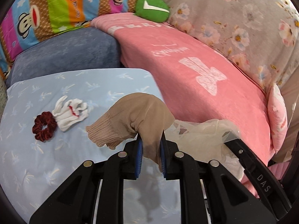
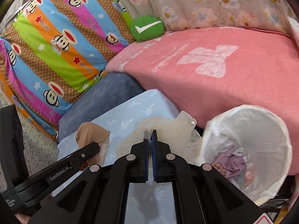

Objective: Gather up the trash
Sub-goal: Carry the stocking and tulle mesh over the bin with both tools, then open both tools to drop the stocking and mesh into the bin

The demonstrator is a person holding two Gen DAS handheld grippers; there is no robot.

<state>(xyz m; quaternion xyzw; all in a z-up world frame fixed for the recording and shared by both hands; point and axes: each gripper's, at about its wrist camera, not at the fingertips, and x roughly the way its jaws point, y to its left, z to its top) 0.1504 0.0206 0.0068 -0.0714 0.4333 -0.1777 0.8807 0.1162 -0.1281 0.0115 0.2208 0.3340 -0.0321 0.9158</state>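
My left gripper (image 1: 151, 140) is shut on a beige nylon stocking (image 1: 134, 117), which drapes over its blue pads above the light blue sheet (image 1: 56, 158). My right gripper (image 2: 151, 136) is shut on a cream mesh cloth (image 2: 168, 128); in the left wrist view that mesh cloth (image 1: 198, 136) hangs off the right gripper's finger at the right. The stocking (image 2: 89, 132) and the left gripper's finger also show at the lower left of the right wrist view. A bin lined with a white bag (image 2: 261, 130) stands to the right, with crumpled trash inside. A dark red scrunchie (image 1: 44, 128) and a white sock (image 1: 72, 113) lie on the sheet.
A pink blanket (image 1: 196, 69) covers the bed beyond the sheet, with a green round cushion (image 1: 152, 8), a striped monkey-print pillow (image 2: 56, 46) and a floral quilt (image 1: 233, 15) behind. A blue-grey cushion (image 1: 65, 54) sits at the sheet's far edge. Speckled floor (image 2: 37, 149) shows at the left.
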